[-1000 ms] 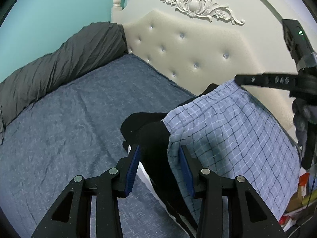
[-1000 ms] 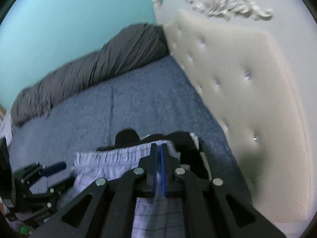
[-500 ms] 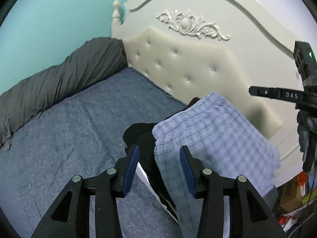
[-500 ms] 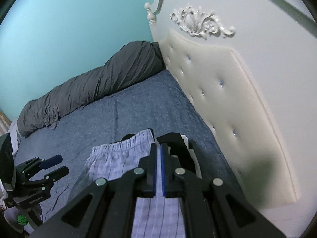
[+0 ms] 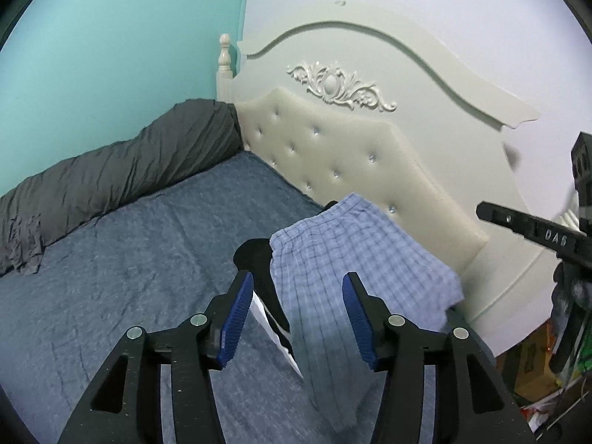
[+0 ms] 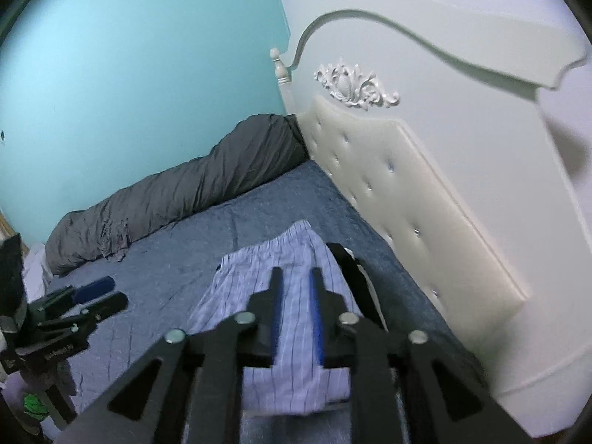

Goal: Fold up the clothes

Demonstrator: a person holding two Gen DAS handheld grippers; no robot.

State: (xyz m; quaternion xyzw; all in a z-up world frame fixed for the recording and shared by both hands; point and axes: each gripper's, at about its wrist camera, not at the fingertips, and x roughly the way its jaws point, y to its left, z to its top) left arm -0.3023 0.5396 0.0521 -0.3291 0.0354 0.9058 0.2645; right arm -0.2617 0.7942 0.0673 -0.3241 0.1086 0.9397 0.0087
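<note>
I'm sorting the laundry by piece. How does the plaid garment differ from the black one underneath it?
The plaid garment is light blue checked cloth lying on top; the black garment is plain dark cloth beneath it, mostly covered. The plaid one shows a broad spread, the black one only an edge. Both lie on the bed near the headboard.

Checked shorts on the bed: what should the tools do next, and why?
Probably lift the right tool straight up and away. Its fingers stand apart with nothing between them, and the left tool is open too. The checked shorts already lie on the black clothes by the headboard, so a sideways pull might drag them.
</note>
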